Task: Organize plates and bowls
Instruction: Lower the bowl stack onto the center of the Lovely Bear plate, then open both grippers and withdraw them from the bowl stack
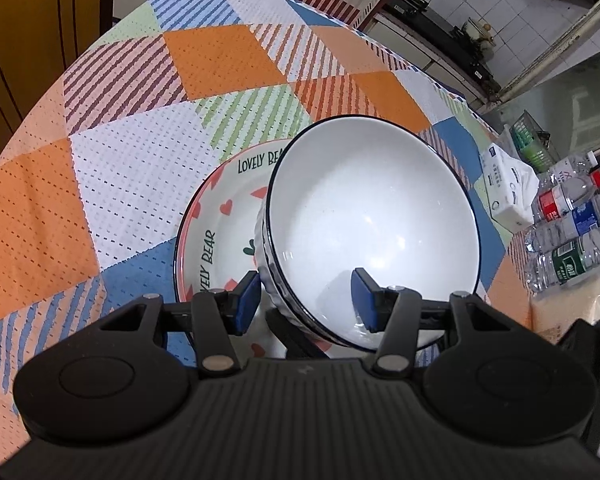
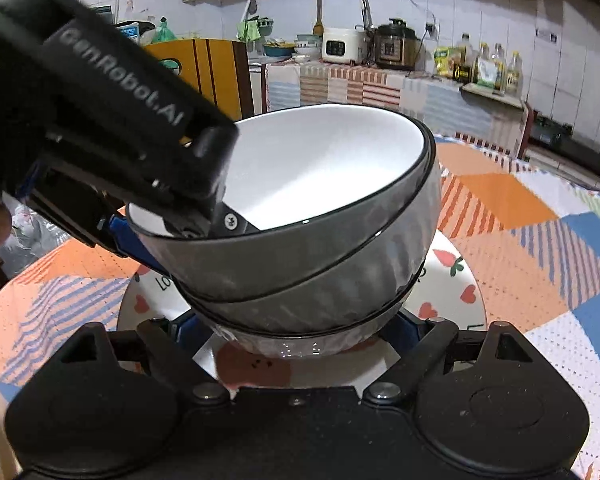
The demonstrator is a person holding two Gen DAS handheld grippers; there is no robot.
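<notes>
A white bowl [image 1: 372,208] with a dark rim hangs tilted over a "LOVELY BEAR" plate [image 1: 216,216] with red hearts. My left gripper [image 1: 304,300] is shut on the bowl's near wall, one blue pad outside and one inside. From the right wrist view, this tilted bowl [image 2: 320,168] nests in a lower ribbed bowl [image 2: 300,344] standing on the plate [image 2: 460,280]. The left gripper [image 2: 184,236] comes in from the upper left. My right gripper [image 2: 290,330] has its blue pads against both sides of the lower bowl, mostly hidden behind it.
A patchwork tablecloth [image 1: 140,160] covers the table. At its right edge lie a tissue pack [image 1: 508,188], several water bottles [image 1: 572,232] and a green basket [image 1: 532,140]. A yellow chair [image 2: 212,76] and a counter with a rice cooker [image 2: 342,46] stand behind.
</notes>
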